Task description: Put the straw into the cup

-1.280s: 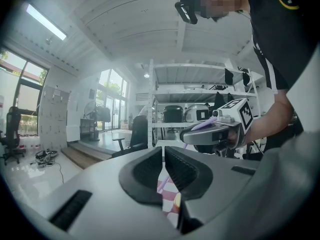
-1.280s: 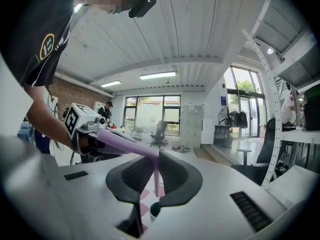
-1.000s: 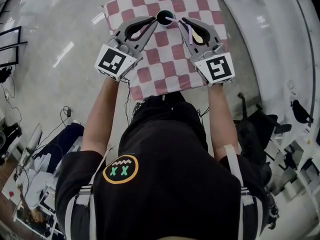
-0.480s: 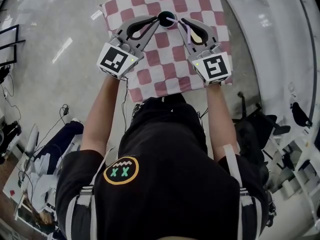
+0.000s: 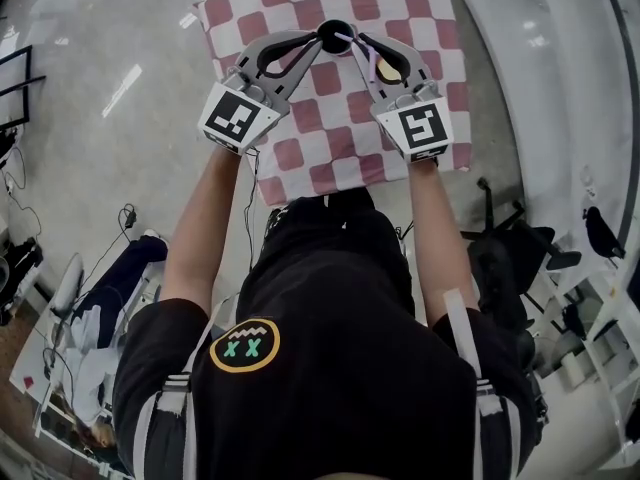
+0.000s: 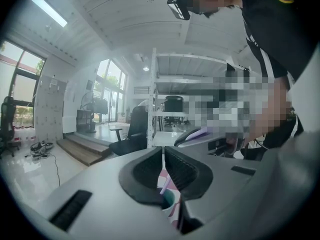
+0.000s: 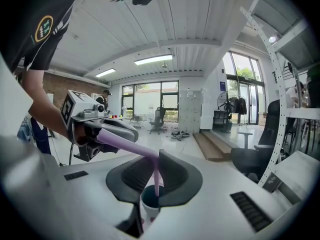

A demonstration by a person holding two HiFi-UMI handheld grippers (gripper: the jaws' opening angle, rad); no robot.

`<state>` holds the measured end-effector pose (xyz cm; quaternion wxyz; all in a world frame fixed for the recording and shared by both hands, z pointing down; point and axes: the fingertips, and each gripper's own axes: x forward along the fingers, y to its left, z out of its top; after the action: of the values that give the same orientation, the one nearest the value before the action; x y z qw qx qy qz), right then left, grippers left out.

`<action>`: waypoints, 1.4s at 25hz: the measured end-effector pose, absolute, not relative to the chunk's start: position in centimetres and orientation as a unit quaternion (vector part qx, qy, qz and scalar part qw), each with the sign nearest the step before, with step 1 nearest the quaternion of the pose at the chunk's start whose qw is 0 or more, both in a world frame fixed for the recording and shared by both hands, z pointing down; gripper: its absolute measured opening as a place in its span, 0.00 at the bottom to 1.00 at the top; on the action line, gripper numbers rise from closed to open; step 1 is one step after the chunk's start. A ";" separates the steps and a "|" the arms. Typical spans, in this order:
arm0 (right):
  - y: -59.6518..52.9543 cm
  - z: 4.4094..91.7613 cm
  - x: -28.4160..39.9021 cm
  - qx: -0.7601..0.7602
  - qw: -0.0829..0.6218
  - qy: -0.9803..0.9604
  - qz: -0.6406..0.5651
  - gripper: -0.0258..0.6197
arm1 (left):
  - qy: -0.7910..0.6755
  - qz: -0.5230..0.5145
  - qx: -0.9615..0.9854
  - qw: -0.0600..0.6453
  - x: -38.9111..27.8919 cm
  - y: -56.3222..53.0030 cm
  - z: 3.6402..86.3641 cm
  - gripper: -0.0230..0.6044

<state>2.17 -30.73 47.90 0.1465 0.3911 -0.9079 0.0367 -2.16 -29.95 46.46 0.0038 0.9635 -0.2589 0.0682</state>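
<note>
Straw is clenched in your right hand-held gripper, its lower leg upright, tip already inside the cup directly below. Left hand-held gripper, jaws together, flanks the rim.

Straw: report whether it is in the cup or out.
Partly in: the straw tip dips inside the cup mouth, with the right gripper pinching it.

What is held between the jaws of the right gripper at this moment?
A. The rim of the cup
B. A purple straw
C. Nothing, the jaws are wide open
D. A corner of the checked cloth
B: in the right gripper view, the right gripper is shut on the purple straw, whose lower end reaches down to the mouth of the cup.
</note>
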 end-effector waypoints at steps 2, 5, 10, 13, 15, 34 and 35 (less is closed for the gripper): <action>-31.0 48.7 2.1 0.393 0.149 -0.907 0.042 0.13 | -0.256 0.073 0.964 0.004 -2.1 -30.1 47.1 0.09; -31.5 50.0 2.1 0.395 0.154 -0.904 0.049 0.13 | -0.254 0.079 0.964 0.007 -1.9 -30.5 48.1 0.09; -31.9 52.6 1.8 0.397 0.165 -0.901 0.062 0.13 | -0.254 0.084 0.963 0.014 -1.6 -30.9 49.8 0.09; -32.0 54.2 2.0 0.398 0.174 -0.898 0.068 0.13 | -0.254 0.090 0.963 0.019 -1.2 -31.3 50.9 0.09; -32.0 55.1 2.1 0.399 0.177 -0.897 0.072 0.13 | -0.255 0.093 0.962 0.023 -1.0 -31.5 51.6 0.09; -32.4 57.6 2.1 0.401 0.179 -0.894 0.087 0.13 | -0.267 0.113 0.956 0.038 -0.9 -32.2 54.3 0.09; -32.4 57.6 2.1 0.401 0.179 -0.894 0.088 0.13 | -0.267 0.114 0.956 0.038 -0.9 -32.2 54.3 0.09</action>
<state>2.11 -32.45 57.62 0.1786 0.4013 -0.8941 0.0876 -0.93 -32.18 54.32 0.0382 0.9562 -0.2671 0.1136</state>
